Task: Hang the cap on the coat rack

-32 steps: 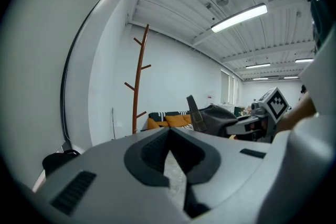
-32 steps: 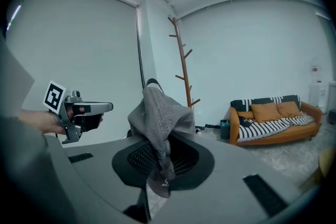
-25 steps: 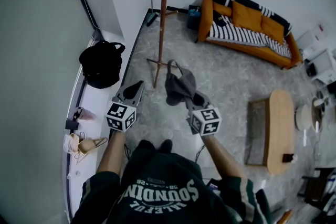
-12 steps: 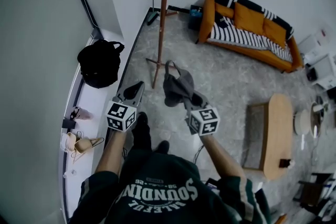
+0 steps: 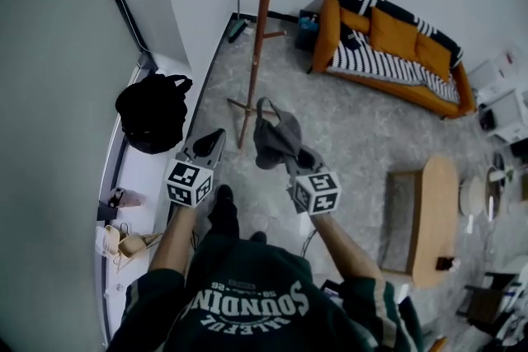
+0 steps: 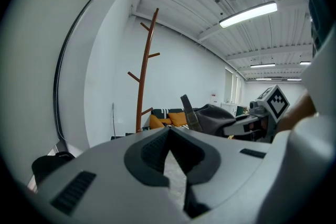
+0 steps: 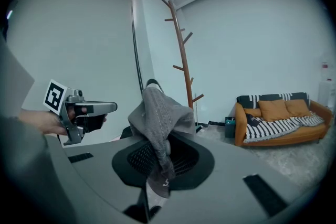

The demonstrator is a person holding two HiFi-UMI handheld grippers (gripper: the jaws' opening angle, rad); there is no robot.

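Observation:
A grey cap [image 5: 272,138] hangs bunched from my right gripper [image 5: 295,156], which is shut on its fabric; in the right gripper view the cap [image 7: 159,112] drapes between the jaws of that gripper [image 7: 159,159]. The brown wooden coat rack [image 5: 260,29] stands by the wall ahead, its foot on the floor just beyond the cap. It also rises ahead in both gripper views, as the rack [image 6: 143,86] and the rack [image 7: 181,55]. My left gripper [image 5: 211,139] is held level beside the right one, shut and empty, its jaws [image 6: 168,136] meeting at the tip.
A black backpack [image 5: 152,111] sits on the low ledge [image 5: 140,177] at the left, with small tan items [image 5: 124,241] further along it. An orange sofa [image 5: 388,45] lines the far wall. A wooden coffee table [image 5: 437,210] stands at the right.
The person has stepped forward: rack, backpack and sofa have slid slightly towards me in the head view. Both grippers keep their pose, and the cap stays in the right one.

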